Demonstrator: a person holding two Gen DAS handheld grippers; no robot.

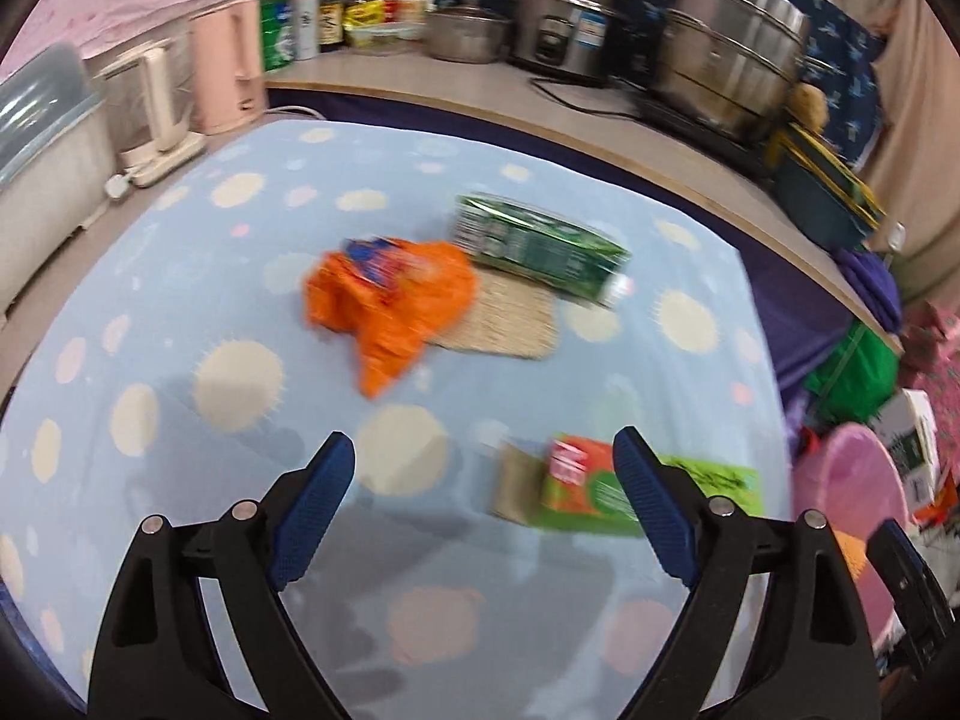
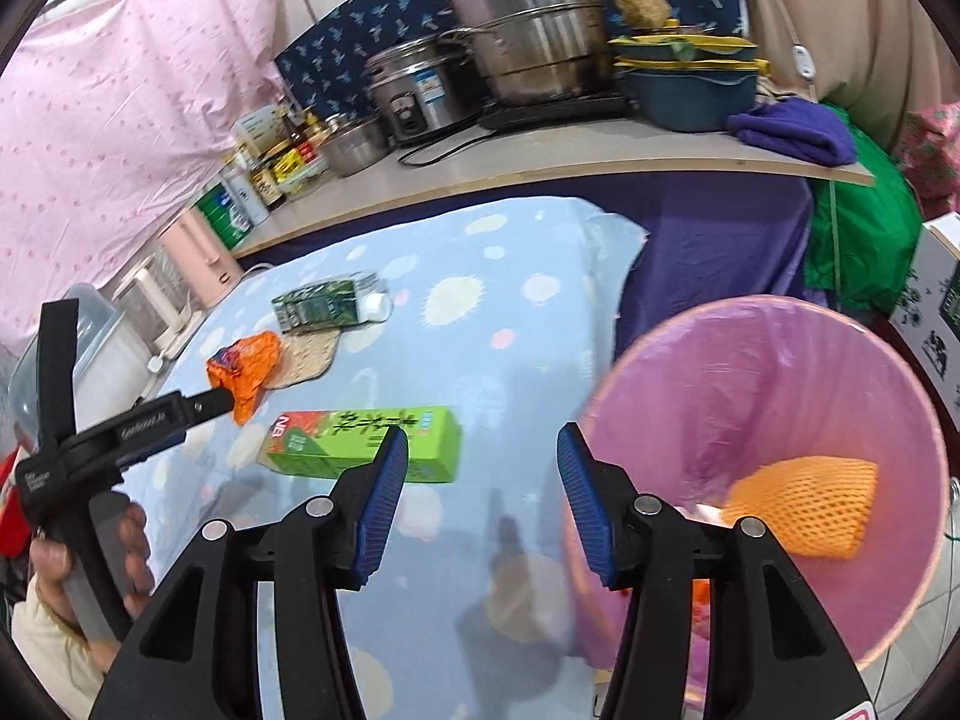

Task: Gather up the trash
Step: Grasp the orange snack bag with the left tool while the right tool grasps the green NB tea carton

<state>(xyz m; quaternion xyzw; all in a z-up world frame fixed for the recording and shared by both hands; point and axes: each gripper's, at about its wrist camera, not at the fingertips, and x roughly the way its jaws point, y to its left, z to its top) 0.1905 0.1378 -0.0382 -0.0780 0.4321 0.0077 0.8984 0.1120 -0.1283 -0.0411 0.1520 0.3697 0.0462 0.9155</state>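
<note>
A crumpled orange wrapper point(image 1: 390, 306) point(image 2: 246, 369) lies mid-table, partly on a woven mat point(image 1: 510, 324). Behind it a dark green carton point(image 1: 540, 246) point(image 2: 327, 300) lies on its side. A light green box point(image 1: 594, 492) point(image 2: 360, 444) lies flat nearer the table's right edge. My left gripper point(image 1: 480, 438) hovers open and empty over the cloth, its right finger in front of that box. My right gripper point(image 2: 483, 432) is open and empty, between the box and a pink-lined bin point(image 2: 750, 360). An orange foam net point(image 2: 804, 507) sits inside the bin.
The table wears a light blue spotted cloth point(image 1: 180, 312). Behind it runs a shelf point(image 2: 540, 162) with steel pots, a rice cooker, bottles and a purple towel. A pink kettle point(image 1: 228, 72) and a small fan stand at the left. A hand point(image 2: 90, 558) holds the left gripper's handle.
</note>
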